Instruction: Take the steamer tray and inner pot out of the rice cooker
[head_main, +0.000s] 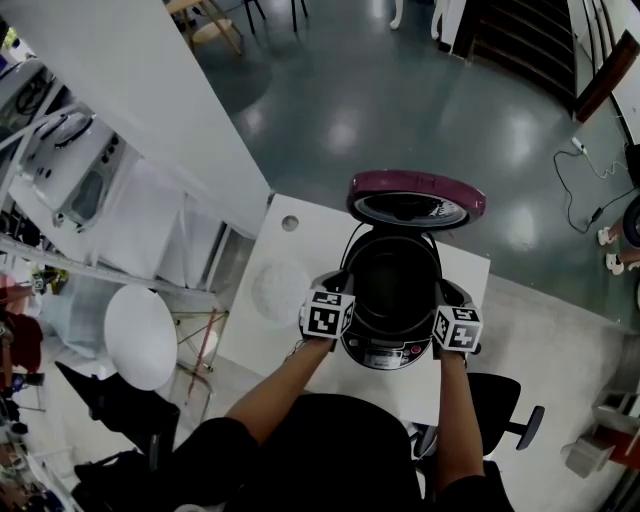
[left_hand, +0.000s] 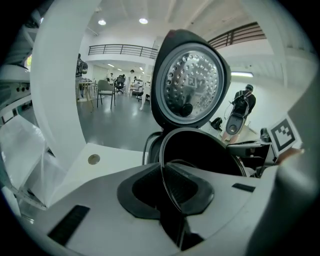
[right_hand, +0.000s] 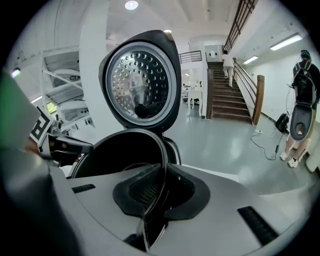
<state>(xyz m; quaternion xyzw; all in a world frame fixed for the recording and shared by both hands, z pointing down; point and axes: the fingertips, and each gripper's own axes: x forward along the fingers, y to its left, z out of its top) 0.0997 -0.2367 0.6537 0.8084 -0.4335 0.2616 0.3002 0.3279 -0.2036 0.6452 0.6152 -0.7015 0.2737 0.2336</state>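
Observation:
The rice cooker (head_main: 385, 352) stands on a white table (head_main: 262, 345) with its maroon lid (head_main: 415, 197) raised. Its dark inner pot (head_main: 392, 285) sits inside the body. My left gripper (head_main: 345, 288) is shut on the pot's left rim; in the left gripper view that thin rim (left_hand: 165, 172) runs between the black pads (left_hand: 145, 192). My right gripper (head_main: 440, 298) is shut on the opposite rim (right_hand: 161, 175), pinched between its pads (right_hand: 140, 192). A pale round steamer tray (head_main: 280, 289) lies on the table left of the cooker.
The lid's perforated inner plate (left_hand: 192, 80) stands upright just behind the pot. A small round hole (head_main: 290, 223) marks the table's far left corner. A black chair (head_main: 505, 415) is at the near right, a white round stool (head_main: 140, 335) at the left.

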